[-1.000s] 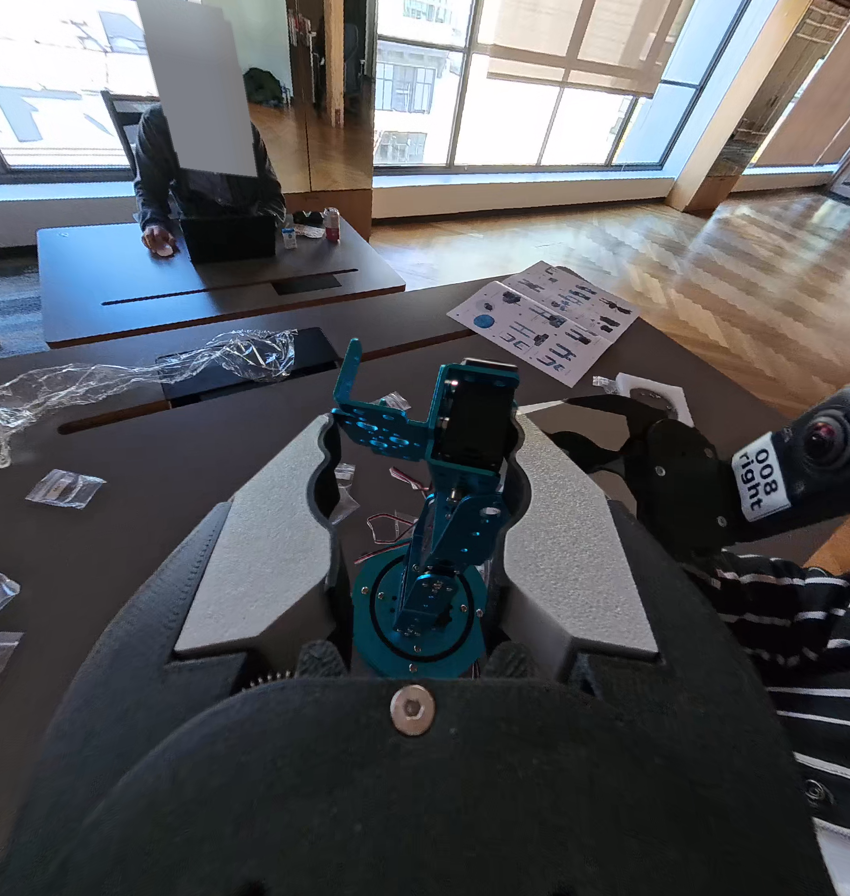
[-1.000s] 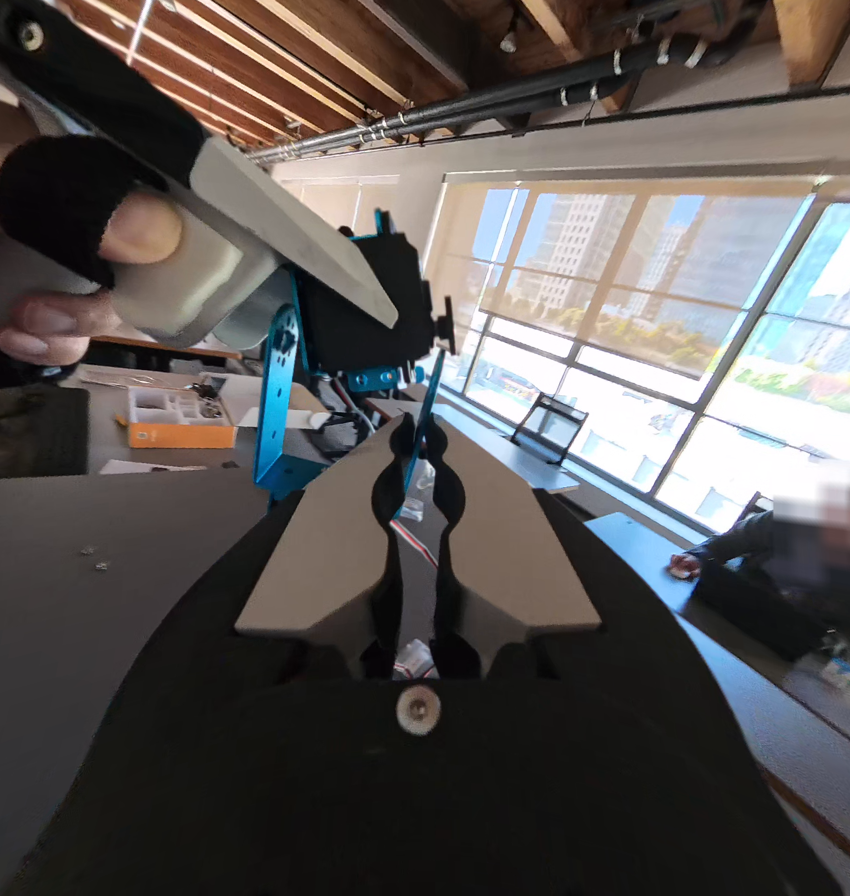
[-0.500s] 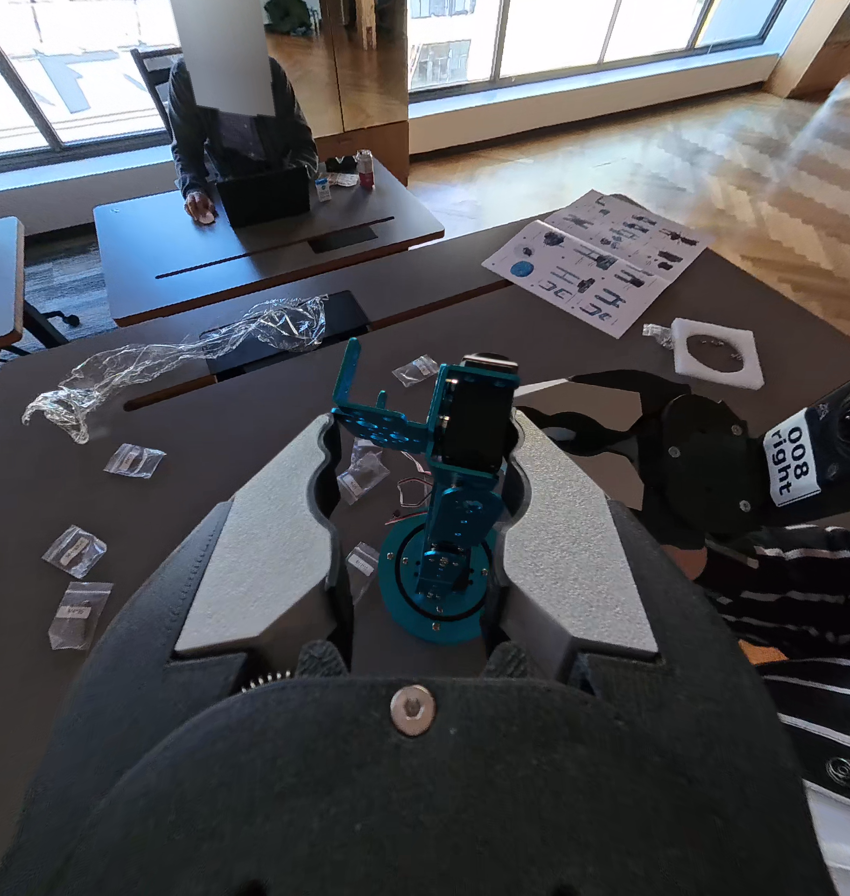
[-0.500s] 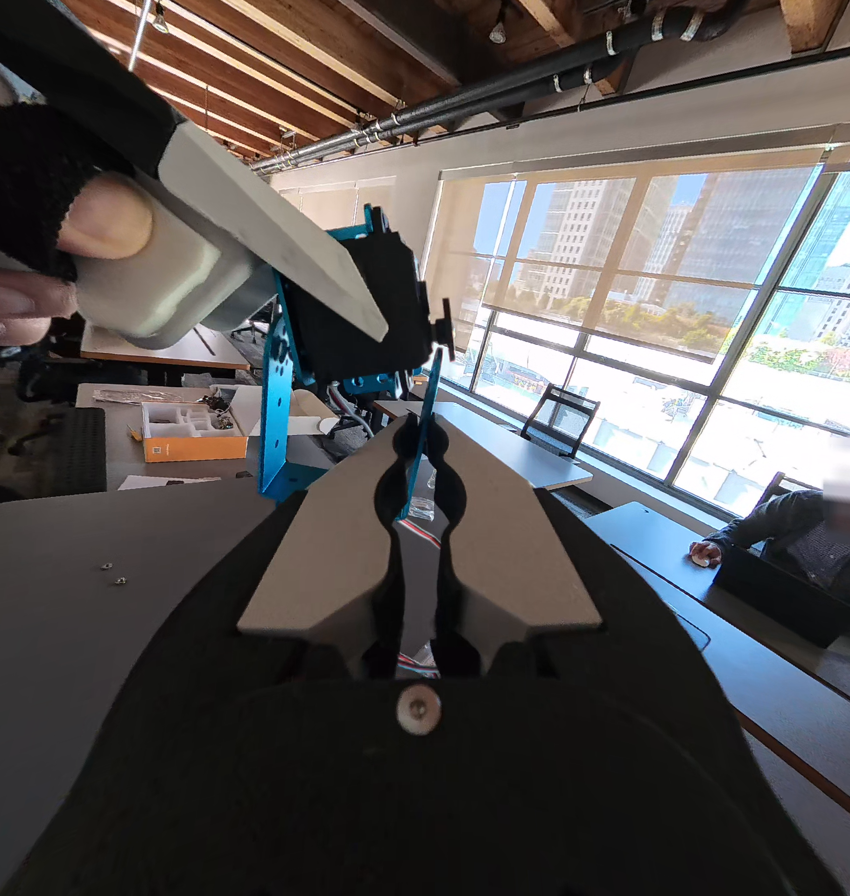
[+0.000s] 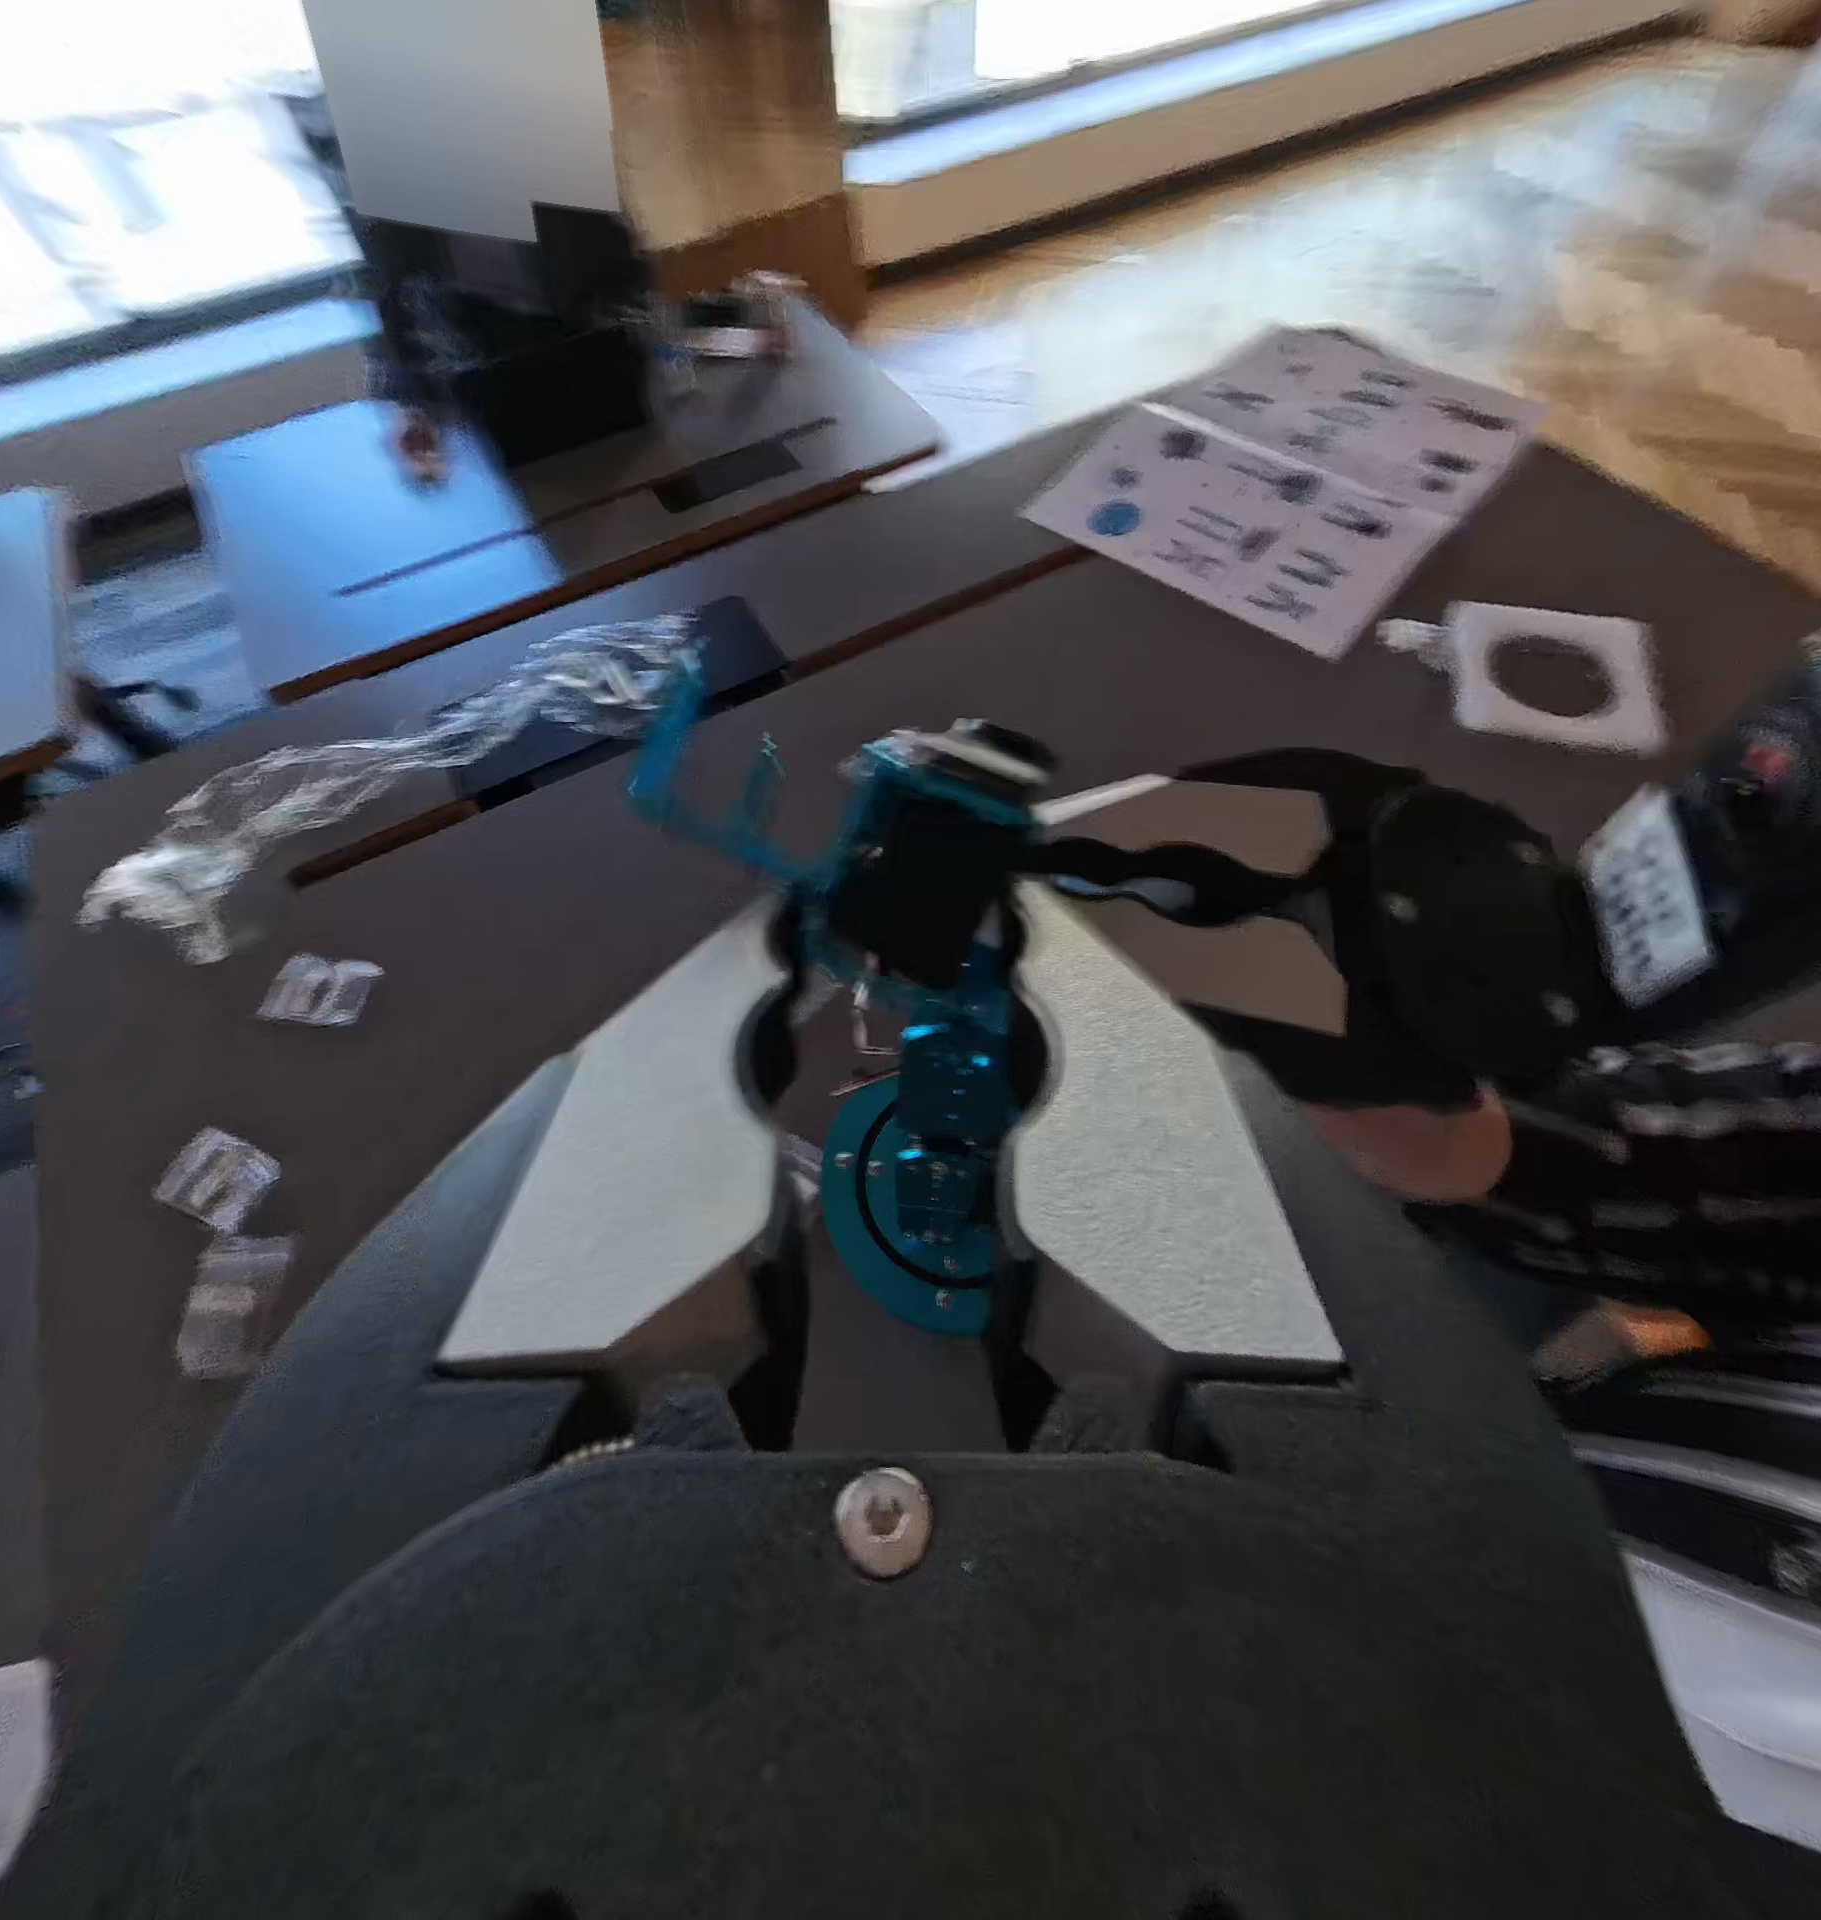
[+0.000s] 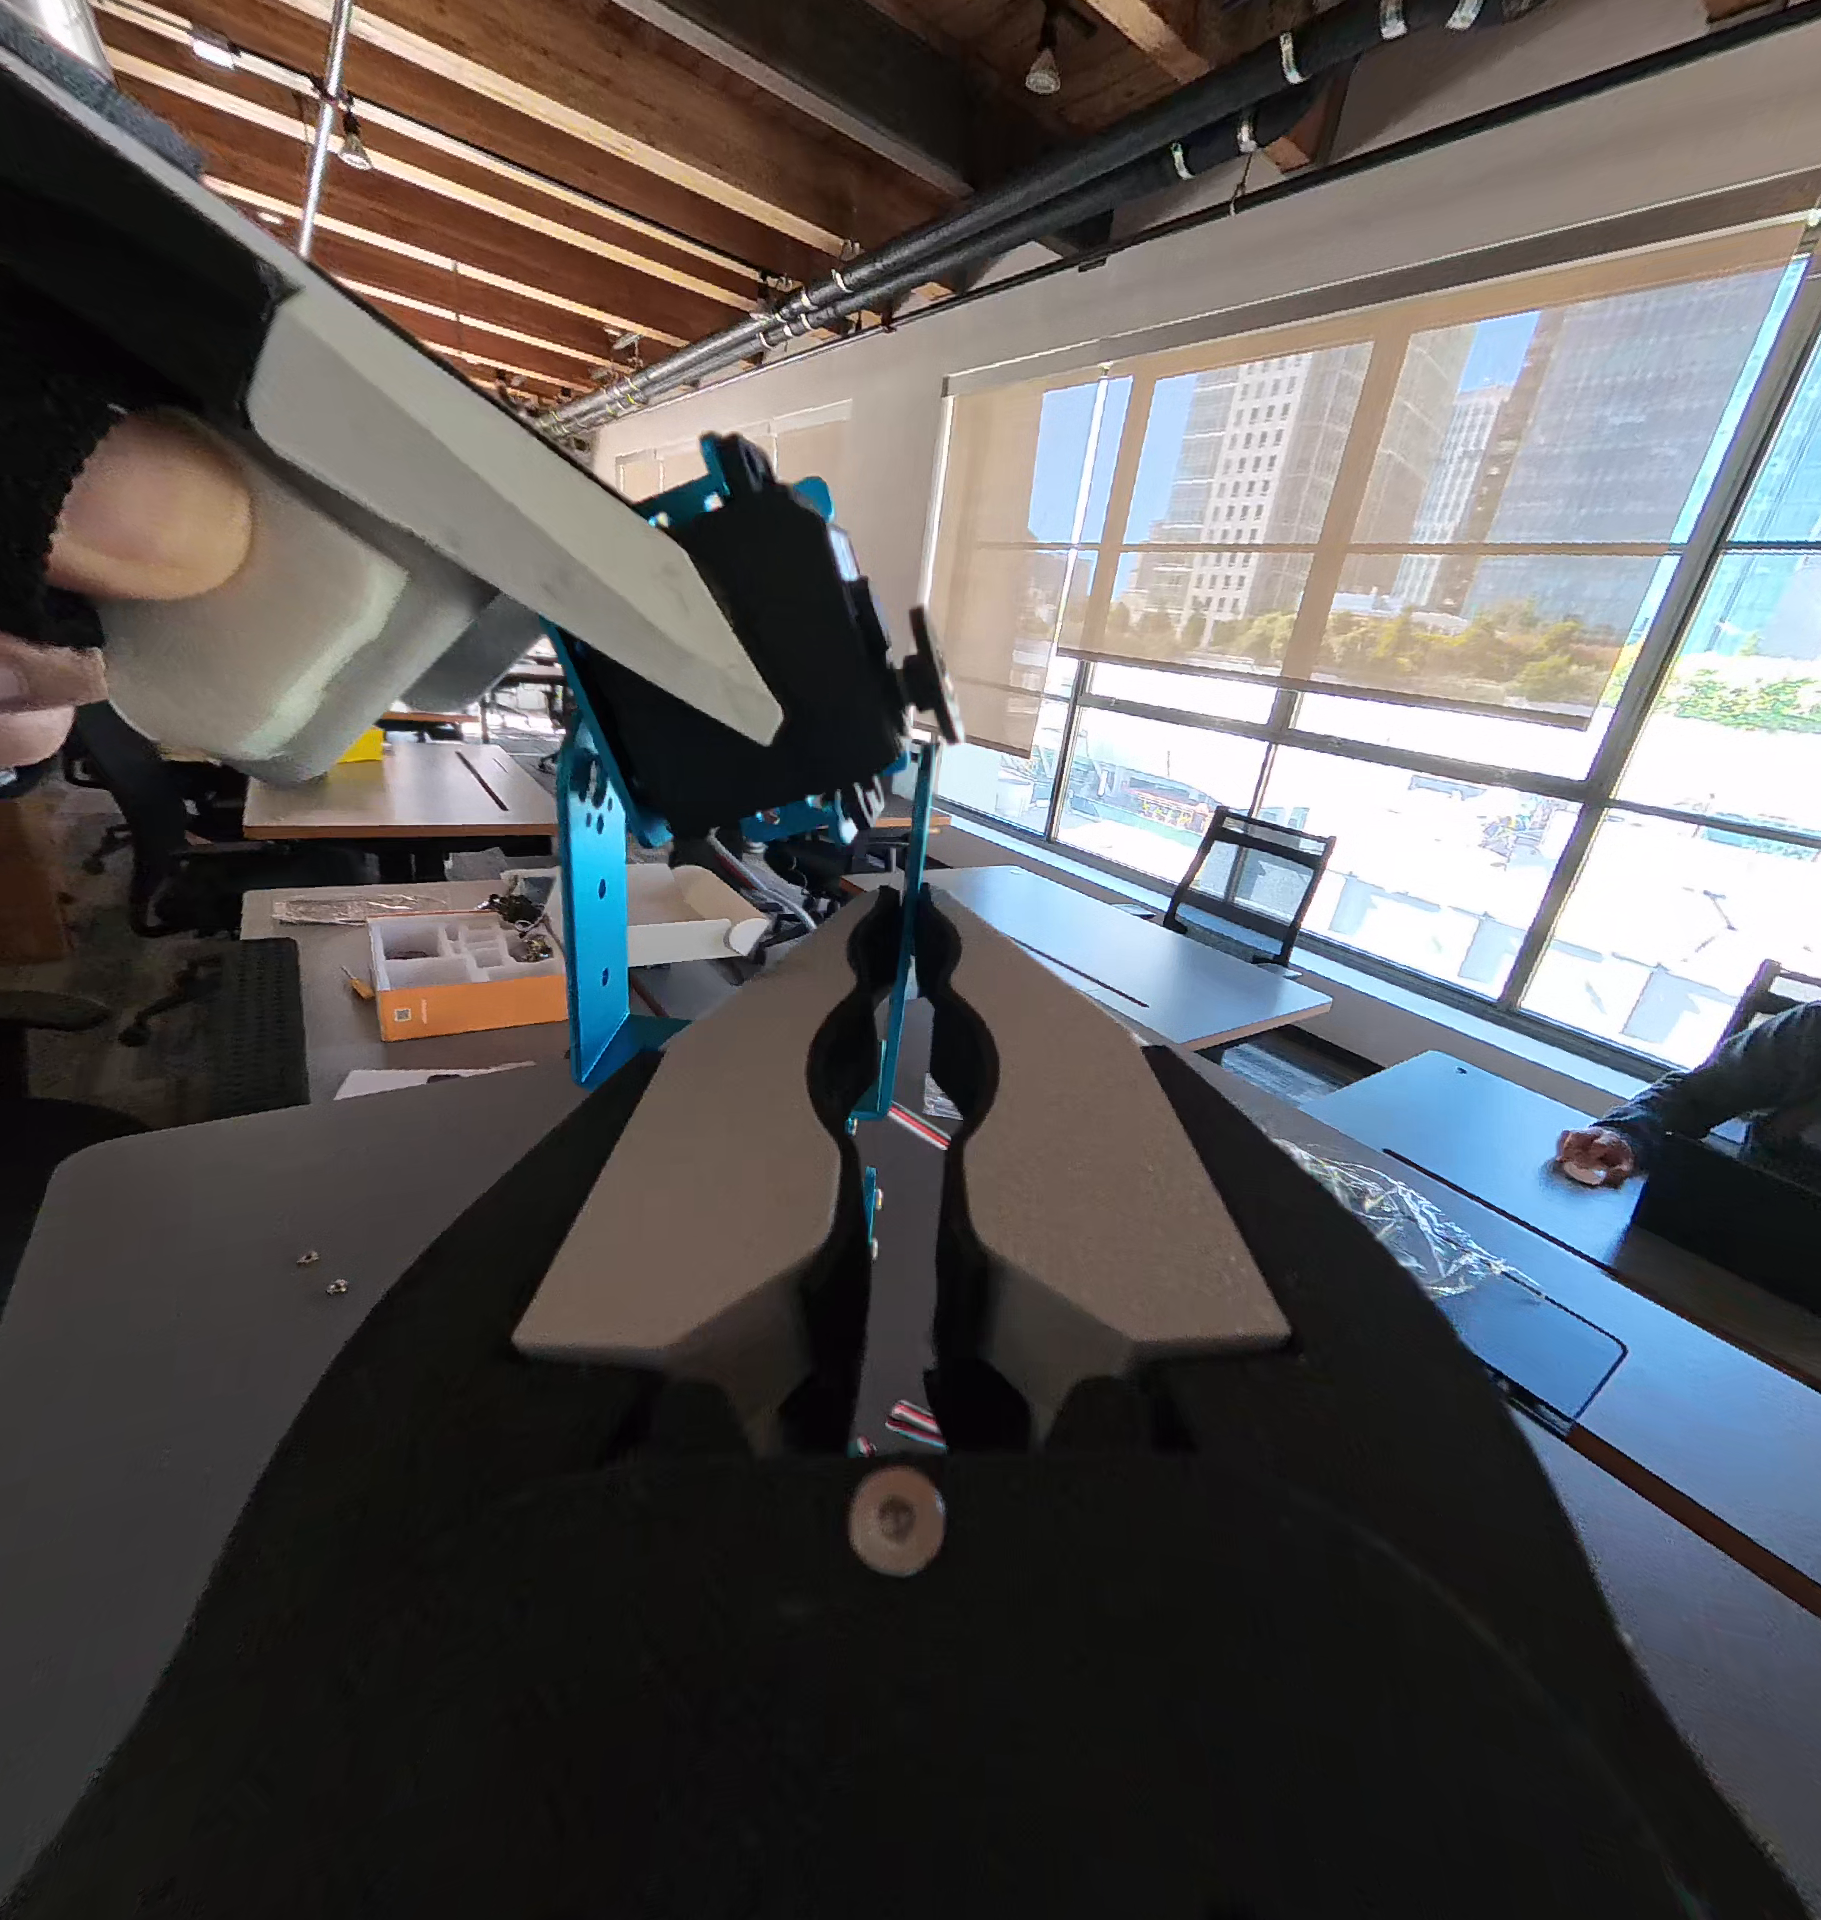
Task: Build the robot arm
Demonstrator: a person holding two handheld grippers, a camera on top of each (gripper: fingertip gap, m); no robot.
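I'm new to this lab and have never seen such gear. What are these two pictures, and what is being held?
Each picture comes from a camera on a hand-held pair of tongs, looking along its grey fingers. The left tongs grip the black motor block of a small blue metal arm, whose round base is seen over the dark table. The right tongs pinch a thin blue bracket of the same model. On the table lie a printed sheet, crumpled clear wrap, small bags and a white foam square.
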